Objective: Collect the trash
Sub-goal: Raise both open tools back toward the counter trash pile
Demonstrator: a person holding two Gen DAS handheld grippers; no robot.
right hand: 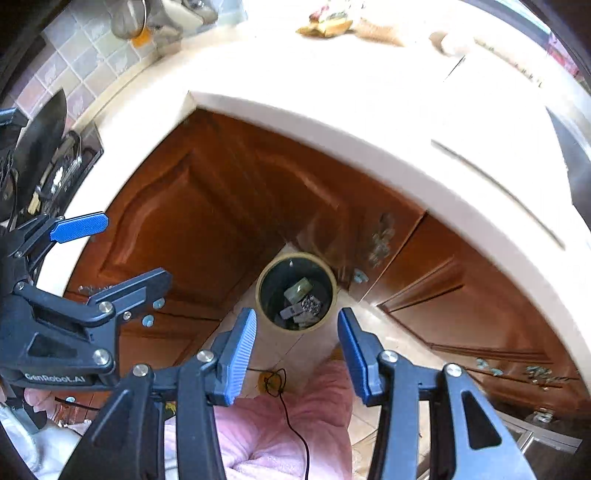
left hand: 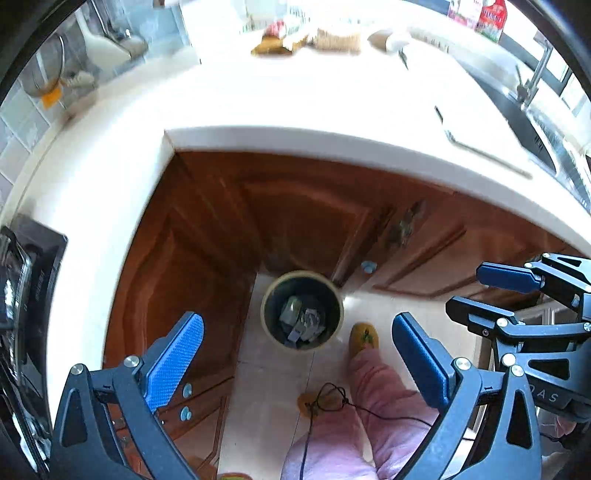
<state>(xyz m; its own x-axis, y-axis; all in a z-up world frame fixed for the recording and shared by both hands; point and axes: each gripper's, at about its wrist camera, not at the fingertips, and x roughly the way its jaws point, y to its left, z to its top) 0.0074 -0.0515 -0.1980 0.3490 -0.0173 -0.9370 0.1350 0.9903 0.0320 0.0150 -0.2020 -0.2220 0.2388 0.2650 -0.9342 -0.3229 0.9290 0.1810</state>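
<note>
Both grippers, left (left hand: 297, 332) and right (right hand: 297, 332), spread and empty above the bin (left hand: 302, 310), its crumpled contents blurred.

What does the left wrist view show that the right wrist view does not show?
Only the left wrist view shows the sink faucet, a red bottle and a yellow slipper. Only the right wrist view shows the lower drawer handles at the right. Both show the trash bin with trash inside, the white counter, brown cabinets, pink trousers, and both tongs, left and right, open and empty.
</note>
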